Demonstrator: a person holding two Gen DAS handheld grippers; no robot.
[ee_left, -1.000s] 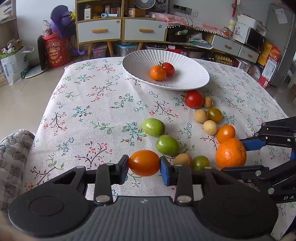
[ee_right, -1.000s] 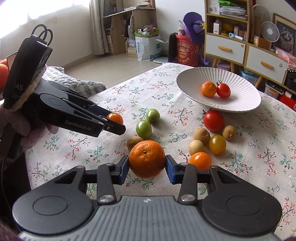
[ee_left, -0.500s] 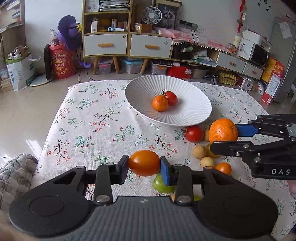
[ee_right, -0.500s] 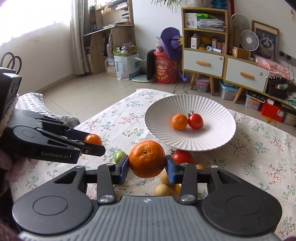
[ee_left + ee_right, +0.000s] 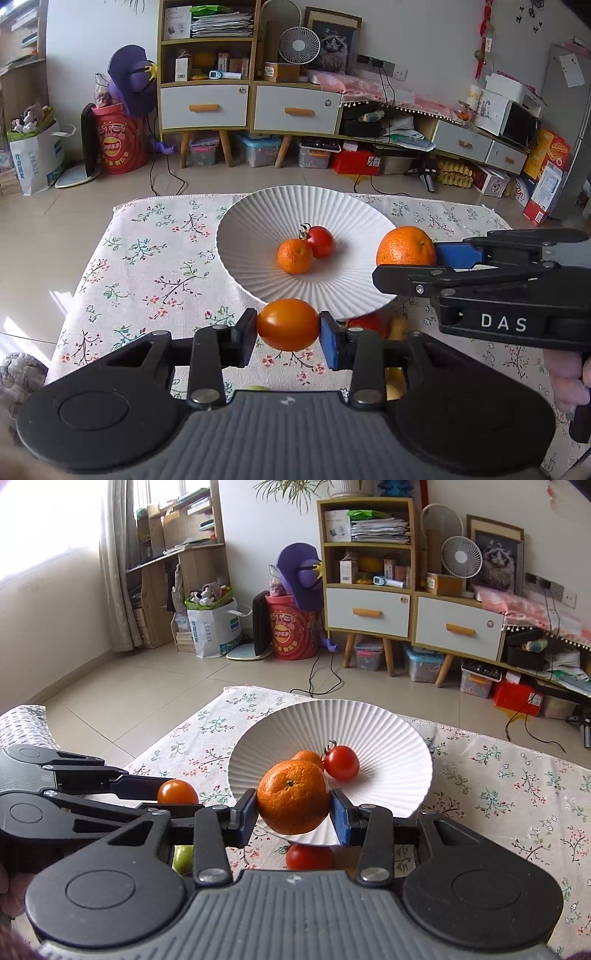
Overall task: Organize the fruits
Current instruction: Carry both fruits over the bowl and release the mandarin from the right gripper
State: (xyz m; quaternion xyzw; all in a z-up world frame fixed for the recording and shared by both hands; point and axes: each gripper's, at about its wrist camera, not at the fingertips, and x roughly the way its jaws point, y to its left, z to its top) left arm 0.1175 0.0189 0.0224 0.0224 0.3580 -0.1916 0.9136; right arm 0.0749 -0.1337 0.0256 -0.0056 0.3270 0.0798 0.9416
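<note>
My left gripper [image 5: 288, 325] is shut on an orange tomato [image 5: 287, 324] and holds it in the air at the near rim of the white ribbed plate [image 5: 255, 229]. My right gripper [image 5: 293, 802] is shut on a large orange [image 5: 293, 801], held above the plate's [image 5: 391, 731] near edge. In the left wrist view that orange [image 5: 405, 245] hangs over the plate's right rim. The plate holds a small mandarin [image 5: 294, 256] and a red tomato [image 5: 320, 242]. The left gripper and its tomato [image 5: 177, 792] show at the left in the right wrist view.
Loose fruits lie on the floral tablecloth [image 5: 147, 266] under the grippers: a red tomato [image 5: 309, 856], a green fruit [image 5: 183, 859], yellow ones [image 5: 399, 328]. A grey cushion [image 5: 22, 727] sits left of the table. Cabinets and boxes stand beyond the far edge.
Both grippers have lifted their fruit off the table and carried it forward to the plate. The orange now hangs over the plate's rim; the orange tomato is at its near edge.
</note>
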